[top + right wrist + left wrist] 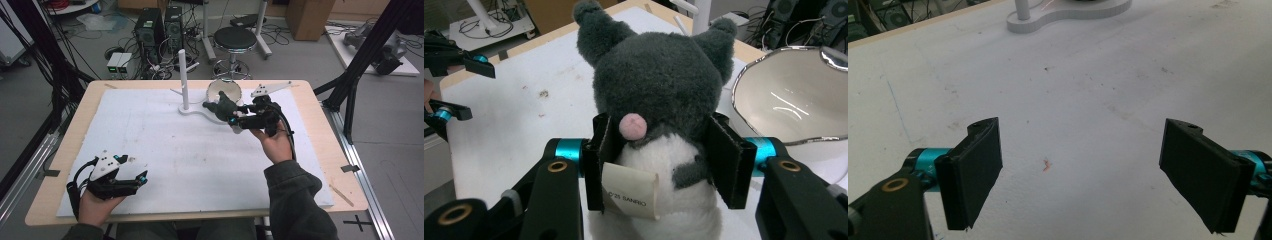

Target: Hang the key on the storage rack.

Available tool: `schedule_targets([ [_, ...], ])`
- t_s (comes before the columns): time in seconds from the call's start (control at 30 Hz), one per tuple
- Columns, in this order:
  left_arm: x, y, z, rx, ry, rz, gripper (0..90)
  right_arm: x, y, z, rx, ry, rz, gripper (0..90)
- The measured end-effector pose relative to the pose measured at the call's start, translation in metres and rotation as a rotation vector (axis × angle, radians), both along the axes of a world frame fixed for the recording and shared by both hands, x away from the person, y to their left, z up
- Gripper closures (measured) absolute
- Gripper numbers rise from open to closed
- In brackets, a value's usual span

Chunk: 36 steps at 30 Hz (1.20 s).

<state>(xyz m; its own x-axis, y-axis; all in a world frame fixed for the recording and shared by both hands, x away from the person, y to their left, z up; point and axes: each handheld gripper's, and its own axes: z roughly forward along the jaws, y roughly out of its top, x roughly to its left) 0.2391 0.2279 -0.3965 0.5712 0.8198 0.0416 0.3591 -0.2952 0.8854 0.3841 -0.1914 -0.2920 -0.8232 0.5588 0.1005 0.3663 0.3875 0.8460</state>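
Observation:
A dark grey plush toy with a white belly, a pink spot and a paper tag is gripped from both sides by my right gripper, which is shut on its body. In the high view the plush toy hangs by the white bowl at the far middle of the board, with the right gripper just behind it. My left gripper rests low at the near left. Its jaws stand wide open in the left gripper view, with only the bare board between them.
A white stand with an upright post rises left of the bowl, and its flat base lies ahead of the left gripper. The silver-rimmed bowl is right of the plush. A white foam board covers the wooden table. A stool and computers stand beyond.

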Motion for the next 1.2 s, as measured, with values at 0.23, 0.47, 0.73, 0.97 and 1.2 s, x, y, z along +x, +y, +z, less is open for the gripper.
schedule_targets([
  [0.23, 0.000, 0.001, 0.000, 0.000, -0.001, 0.000, 17.5, 0.003, 0.007, 0.003, -0.003, -0.006, 0.011, 50.3],
  [0.47, 0.000, 0.001, 0.000, -0.004, -0.002, 0.002, 17.5, 0.006, 0.012, 0.005, -0.005, 0.000, 0.014, 50.3],
  [0.73, 0.000, 0.001, 0.000, -0.003, -0.001, 0.001, 17.5, 0.010, 0.018, 0.011, -0.008, -0.016, 0.024, 50.3],
  [0.97, 0.000, 0.002, 0.000, -0.006, -0.003, 0.004, 17.5, 0.014, 0.025, 0.015, -0.007, -0.016, 0.027, 50.3],
  [1.2, 0.000, 0.002, 0.000, -0.003, -0.003, 0.001, 17.5, 0.017, 0.031, 0.017, -0.017, -0.013, 0.034, 50.4],
])
